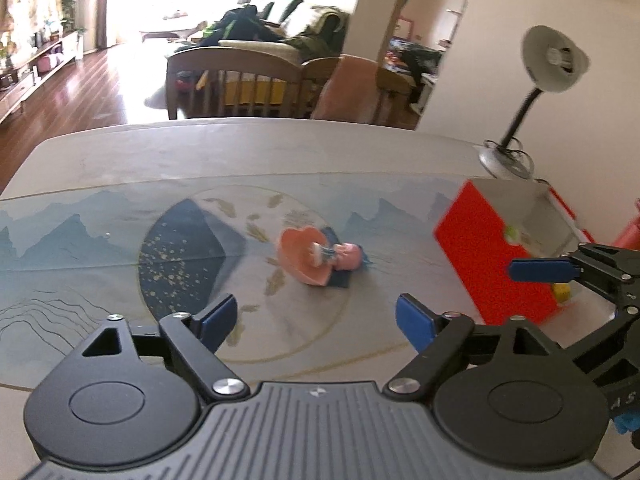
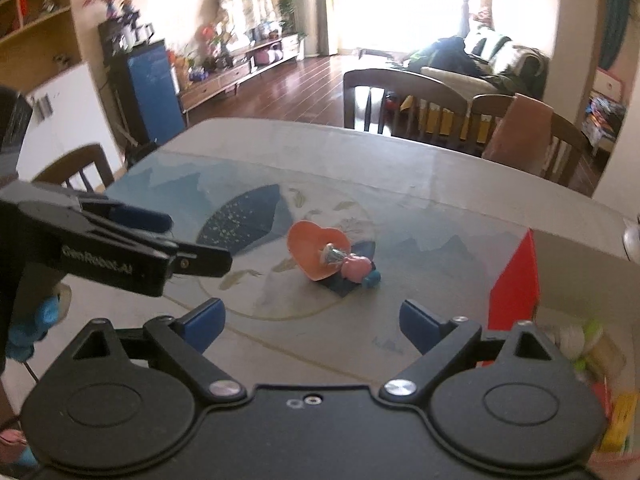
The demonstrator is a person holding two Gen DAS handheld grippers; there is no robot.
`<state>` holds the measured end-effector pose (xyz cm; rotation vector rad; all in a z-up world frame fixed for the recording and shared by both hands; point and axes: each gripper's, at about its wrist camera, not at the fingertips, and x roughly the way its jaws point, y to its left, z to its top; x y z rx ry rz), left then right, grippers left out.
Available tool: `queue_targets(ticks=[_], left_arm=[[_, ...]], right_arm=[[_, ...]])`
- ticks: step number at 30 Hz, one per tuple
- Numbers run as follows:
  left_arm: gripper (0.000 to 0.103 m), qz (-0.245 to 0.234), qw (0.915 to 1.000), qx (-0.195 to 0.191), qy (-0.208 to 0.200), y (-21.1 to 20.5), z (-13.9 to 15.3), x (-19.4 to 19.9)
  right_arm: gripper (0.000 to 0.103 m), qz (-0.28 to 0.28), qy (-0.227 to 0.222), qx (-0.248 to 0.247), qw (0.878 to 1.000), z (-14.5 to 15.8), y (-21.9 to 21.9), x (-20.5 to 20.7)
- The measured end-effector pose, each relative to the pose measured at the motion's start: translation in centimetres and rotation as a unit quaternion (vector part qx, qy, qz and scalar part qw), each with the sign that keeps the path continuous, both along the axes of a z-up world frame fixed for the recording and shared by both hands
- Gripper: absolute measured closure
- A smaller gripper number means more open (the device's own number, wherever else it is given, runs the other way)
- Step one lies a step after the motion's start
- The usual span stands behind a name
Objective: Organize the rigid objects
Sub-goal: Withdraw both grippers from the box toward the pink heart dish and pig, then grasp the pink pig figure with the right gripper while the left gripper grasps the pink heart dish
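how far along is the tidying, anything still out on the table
Done: some small items, one yellow, already lie inside the red open box. In hand: nothing; the left gripper and right gripper are both open and empty. Left: the coral heart-shaped dish and the small pink and blue pieces beside it still sit together on the patterned table mat.

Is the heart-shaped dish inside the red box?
No: the heart-shaped dish lies out on the table mat, well clear of the red box.

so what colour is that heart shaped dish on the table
Orange-pink heart-shaped dish, clearest in the right wrist view.
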<state>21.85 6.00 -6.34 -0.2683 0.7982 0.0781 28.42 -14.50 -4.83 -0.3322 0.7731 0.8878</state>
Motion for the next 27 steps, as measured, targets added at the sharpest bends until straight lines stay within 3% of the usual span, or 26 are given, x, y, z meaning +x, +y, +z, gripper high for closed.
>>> queue_targets(ticks=[2, 15, 27], left_arm=[[0.002, 0.009, 1.0000, -0.002, 0.001, 0.4, -0.5, 0.8], [0.002, 0.061, 0.9976, 0.006, 0.032, 1.9, -4.6, 6.7], [0.002, 0.074, 0.9958, 0.005, 0.054, 3.3, -7.8, 10.7]], right_arm=[[0.010, 0.013, 0.000, -0.009, 1.000, -0.7, 0.6, 1.1], [0.015, 0.067, 0.016, -0.063, 0.996, -5.2, 4.1, 7.2], [0.032, 0.107, 0.016, -0.094, 0.990, -8.1, 6.8, 10.4]])
